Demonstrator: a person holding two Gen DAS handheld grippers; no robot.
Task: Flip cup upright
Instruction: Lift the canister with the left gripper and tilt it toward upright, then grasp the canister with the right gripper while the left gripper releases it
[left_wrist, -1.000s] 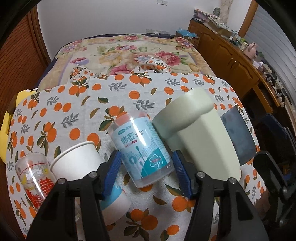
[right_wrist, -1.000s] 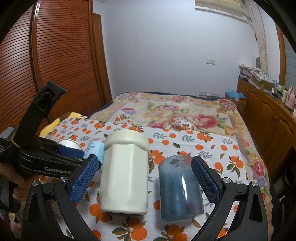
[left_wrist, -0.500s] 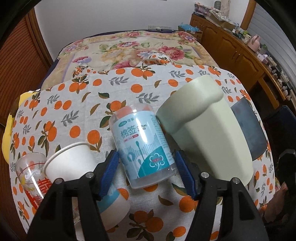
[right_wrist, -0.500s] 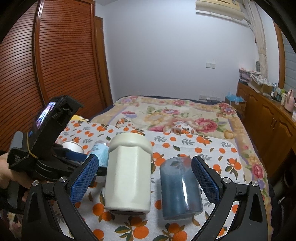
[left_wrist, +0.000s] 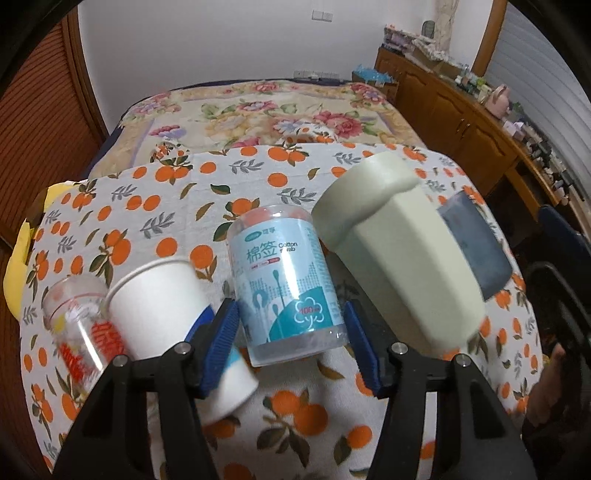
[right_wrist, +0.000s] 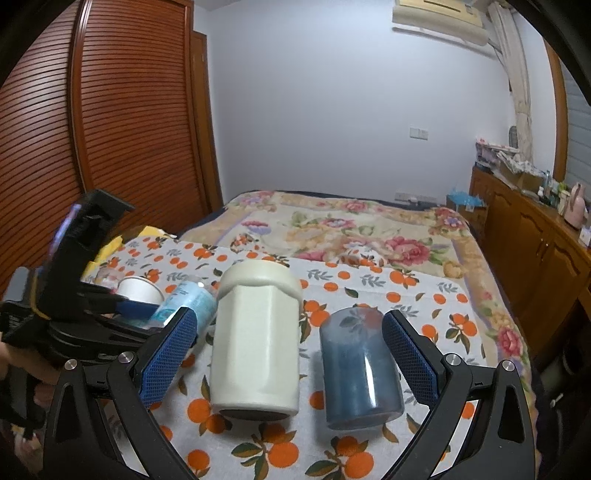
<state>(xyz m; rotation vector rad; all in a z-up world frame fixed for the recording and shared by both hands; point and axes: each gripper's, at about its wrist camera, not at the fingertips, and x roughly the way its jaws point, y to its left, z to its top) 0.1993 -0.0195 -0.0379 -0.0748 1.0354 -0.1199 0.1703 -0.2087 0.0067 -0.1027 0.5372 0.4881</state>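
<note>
A clear cotton-swab tub with a light blue label (left_wrist: 286, 280) sits between the blue pads of my left gripper (left_wrist: 291, 345); the pads are at or very near its sides and it looks tilted. It shows in the right wrist view (right_wrist: 184, 304) too, held by the left gripper (right_wrist: 122, 306). A white paper cup (left_wrist: 162, 295) and a clear glass with red print (left_wrist: 79, 325) are to its left. My right gripper (right_wrist: 288, 354) is open, its fingers spanning a cream mug (right_wrist: 256, 336) and a blue glass (right_wrist: 356, 365), both standing mouth down.
An orange-print cloth (right_wrist: 424, 295) covers the table. A bed with a floral blanket (right_wrist: 351, 229) lies behind. A wooden cabinet (right_wrist: 535, 251) runs along the right wall, and wooden slatted doors (right_wrist: 110, 110) stand on the left.
The left gripper has closed in around the cotton-swab tub and tipped upward with it. The right gripper has risen a little and stays open over the mug and blue glass.
</note>
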